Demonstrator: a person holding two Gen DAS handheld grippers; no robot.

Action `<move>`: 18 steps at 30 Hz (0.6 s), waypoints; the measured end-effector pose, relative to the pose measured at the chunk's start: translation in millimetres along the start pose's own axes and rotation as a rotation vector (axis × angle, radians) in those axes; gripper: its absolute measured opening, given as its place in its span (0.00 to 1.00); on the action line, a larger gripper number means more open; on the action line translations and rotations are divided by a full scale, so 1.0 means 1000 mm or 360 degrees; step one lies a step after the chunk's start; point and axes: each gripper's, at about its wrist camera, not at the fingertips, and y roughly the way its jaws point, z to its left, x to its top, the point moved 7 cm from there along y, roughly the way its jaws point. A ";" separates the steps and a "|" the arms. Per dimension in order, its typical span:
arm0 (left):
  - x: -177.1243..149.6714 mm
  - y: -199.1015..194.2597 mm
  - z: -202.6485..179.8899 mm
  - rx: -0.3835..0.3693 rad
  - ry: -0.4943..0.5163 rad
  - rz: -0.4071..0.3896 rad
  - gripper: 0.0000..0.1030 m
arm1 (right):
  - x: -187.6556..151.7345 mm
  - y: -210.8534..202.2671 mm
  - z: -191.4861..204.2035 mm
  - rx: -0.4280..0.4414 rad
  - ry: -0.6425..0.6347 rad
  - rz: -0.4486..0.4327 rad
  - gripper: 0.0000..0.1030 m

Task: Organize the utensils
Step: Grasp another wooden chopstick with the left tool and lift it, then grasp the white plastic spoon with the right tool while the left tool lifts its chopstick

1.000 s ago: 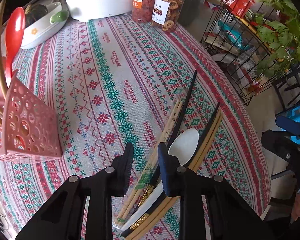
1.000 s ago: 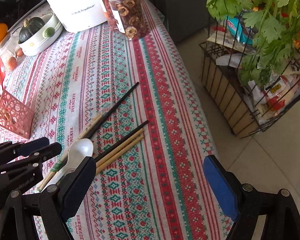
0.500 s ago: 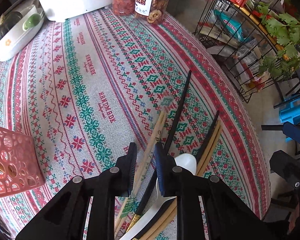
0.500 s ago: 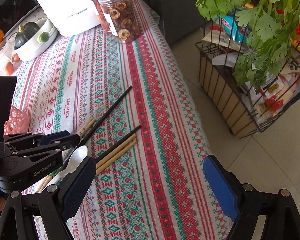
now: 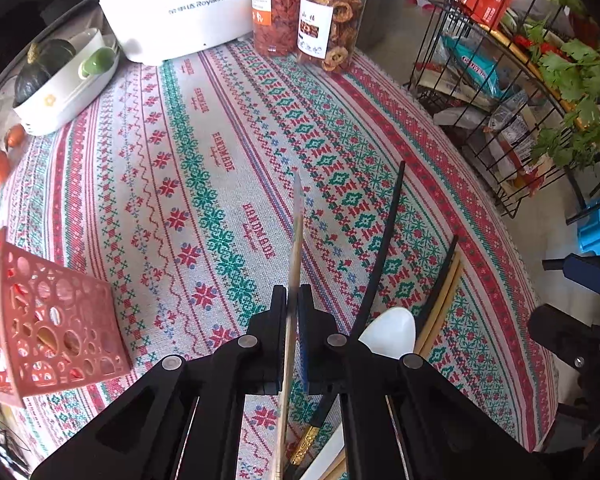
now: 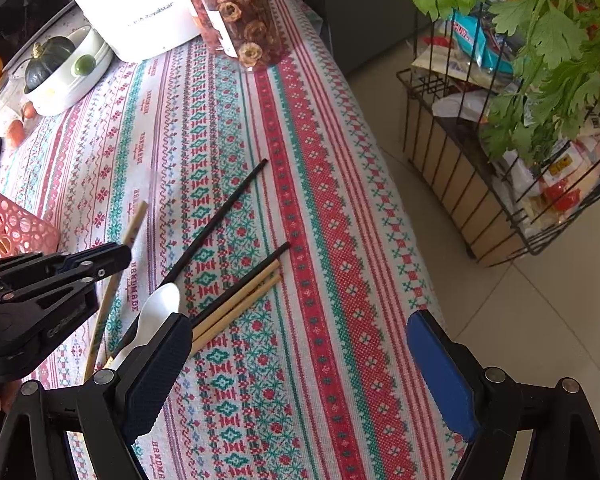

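Observation:
My left gripper (image 5: 293, 300) is shut on a light wooden chopstick (image 5: 296, 240) and holds it lifted above the patterned tablecloth; the gripper also shows in the right wrist view (image 6: 116, 254) with the chopstick (image 6: 134, 220). On the cloth lie a white spoon (image 5: 388, 332), a long black chopstick (image 5: 384, 240), and a black and two bamboo chopsticks (image 5: 440, 296). A pink perforated utensil holder (image 5: 52, 316) stands at the left. My right gripper (image 6: 300, 344) is open and empty, near the table's right edge.
A white Royalstar appliance (image 5: 172, 4), two jars of dried fruit (image 5: 332, 20) and a white dish with a squash (image 5: 60, 76) stand at the far side. A wire rack with packets and greens (image 6: 520, 120) stands on the floor to the right.
My left gripper has closed on the light chopstick and lifted it off the pile, swinging left. The right gripper has barely moved.

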 end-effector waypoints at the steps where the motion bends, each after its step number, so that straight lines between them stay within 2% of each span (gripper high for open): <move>1: -0.002 -0.009 0.001 -0.0006 0.0004 -0.0031 0.05 | 0.001 0.001 0.000 -0.0003 0.0005 0.0002 0.88; 10: -0.031 -0.100 0.017 -0.0026 0.0061 -0.0329 0.05 | 0.005 0.017 0.020 0.0046 -0.0002 0.0030 0.86; 12: -0.043 -0.118 0.024 -0.0035 0.0062 -0.0378 0.05 | 0.007 0.021 0.028 0.0133 0.0022 0.0048 0.77; 14: -0.055 -0.132 0.032 -0.0054 0.0047 -0.0414 0.05 | 0.009 0.027 0.038 0.0250 0.0046 0.0082 0.61; 15: -0.061 -0.138 0.037 -0.0058 0.0038 -0.0431 0.05 | 0.009 0.030 0.043 0.0301 0.0051 0.0102 0.56; 17: -0.072 -0.149 0.048 -0.0060 0.0014 -0.0469 0.05 | 0.009 0.037 0.052 0.0354 0.0045 0.0133 0.42; 18: -0.077 -0.153 0.053 -0.0073 -0.0001 -0.0491 0.05 | 0.008 0.041 0.057 0.0361 0.0039 0.0143 0.39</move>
